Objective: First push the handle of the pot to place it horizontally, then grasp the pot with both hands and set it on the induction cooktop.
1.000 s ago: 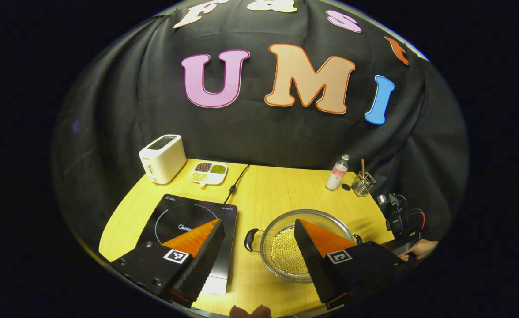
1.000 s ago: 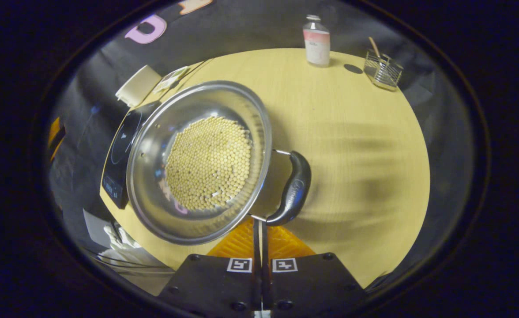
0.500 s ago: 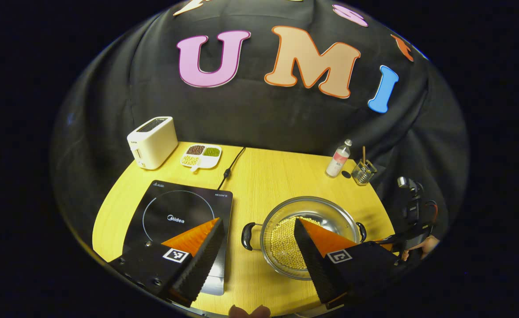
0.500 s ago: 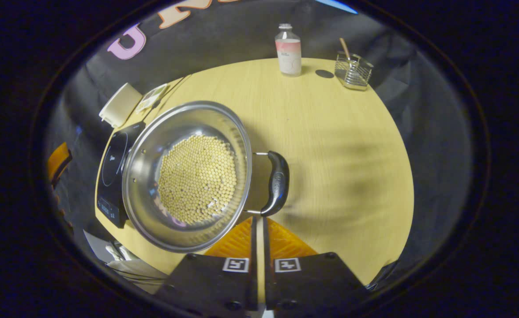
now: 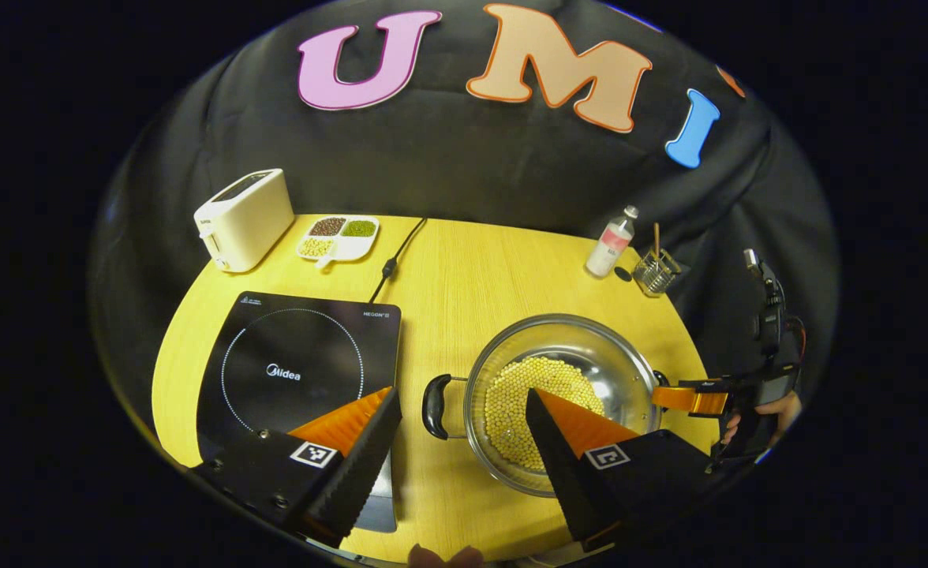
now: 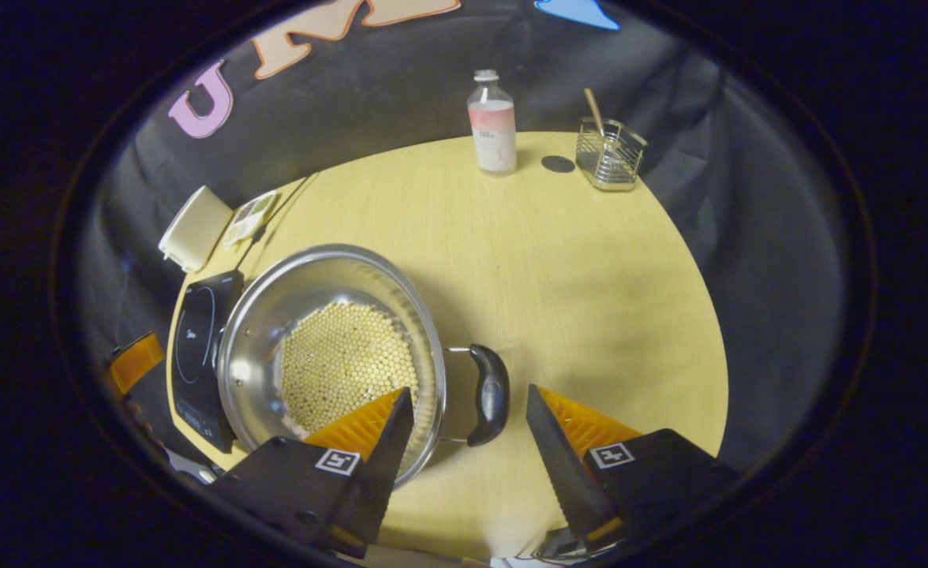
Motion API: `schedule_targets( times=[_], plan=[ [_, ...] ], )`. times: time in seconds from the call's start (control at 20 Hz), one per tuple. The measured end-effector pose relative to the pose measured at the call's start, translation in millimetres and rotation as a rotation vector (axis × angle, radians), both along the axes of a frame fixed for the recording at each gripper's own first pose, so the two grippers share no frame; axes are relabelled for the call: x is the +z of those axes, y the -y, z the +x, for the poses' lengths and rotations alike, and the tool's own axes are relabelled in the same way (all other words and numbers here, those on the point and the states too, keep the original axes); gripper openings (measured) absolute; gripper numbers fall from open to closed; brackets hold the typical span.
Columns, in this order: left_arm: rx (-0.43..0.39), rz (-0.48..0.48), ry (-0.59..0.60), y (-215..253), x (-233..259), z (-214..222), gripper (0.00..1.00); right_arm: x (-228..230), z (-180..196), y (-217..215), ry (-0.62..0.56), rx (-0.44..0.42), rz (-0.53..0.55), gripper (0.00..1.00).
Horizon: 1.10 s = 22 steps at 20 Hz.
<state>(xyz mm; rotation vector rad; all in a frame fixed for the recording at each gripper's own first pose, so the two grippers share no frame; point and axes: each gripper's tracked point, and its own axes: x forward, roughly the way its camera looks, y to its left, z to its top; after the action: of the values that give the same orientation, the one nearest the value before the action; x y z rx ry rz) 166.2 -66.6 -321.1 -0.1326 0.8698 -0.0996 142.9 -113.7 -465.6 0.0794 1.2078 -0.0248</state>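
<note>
Left gripper view: the steel pot point(image 5: 563, 398), round, shiny and part-filled with pale beans, sits lower centre on the wooden table point(image 5: 480, 268), its two dark loop handles lying side to side, so the push looks done. Grasp and transfer remain. The flat black glass cooktop point(image 5: 298, 363) lies just left. Left gripper point(image 5: 464, 418) and right gripper point(image 6: 468, 418) both gape, holding nothing.
</note>
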Motion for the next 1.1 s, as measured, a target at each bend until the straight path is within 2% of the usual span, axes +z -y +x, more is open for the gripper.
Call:
schedule_targets(
  times=[0.15,0.2,0.35,0.45,0.7,0.8,0.9,1.0,1.1],
  plan=[
    [-0.016,0.008,-0.034,-1,-17,7,0.98,-14,2,-2,-0.034,0.007,-0.030,0.80],
    [-0.023,0.012,-0.049,-2,-24,9,0.98,-19,2,-2,-0.043,0.007,-0.033,0.88],
    [-0.048,0.018,-0.085,0,-45,17,0.98,-31,9,-1,-0.056,0.001,-0.033,0.88],
    [-0.074,0.026,-0.135,0,-65,16,0.98,-36,9,1,-0.085,0.005,-0.040,0.61],
    [-0.119,0.060,-0.257,1,-108,13,0.97,-49,11,1,-0.118,-0.003,-0.023,0.66],
    [-0.125,0.073,-0.292,-1,-120,12,1.00,-63,8,-1,-0.134,-0.006,0.004,0.70],
    [-0.120,0.067,-0.299,-3,-127,16,0.89,-51,9,-1,-0.136,-0.003,0.022,0.63],
    [-0.106,0.028,-0.326,2,-134,13,0.80,-52,11,-1,-0.133,-0.001,0.037,0.60],
    [-0.079,-0.026,-0.366,10,-143,7,0.75,-53,11,-2,-0.137,-0.005,0.051,0.59]
  ],
)
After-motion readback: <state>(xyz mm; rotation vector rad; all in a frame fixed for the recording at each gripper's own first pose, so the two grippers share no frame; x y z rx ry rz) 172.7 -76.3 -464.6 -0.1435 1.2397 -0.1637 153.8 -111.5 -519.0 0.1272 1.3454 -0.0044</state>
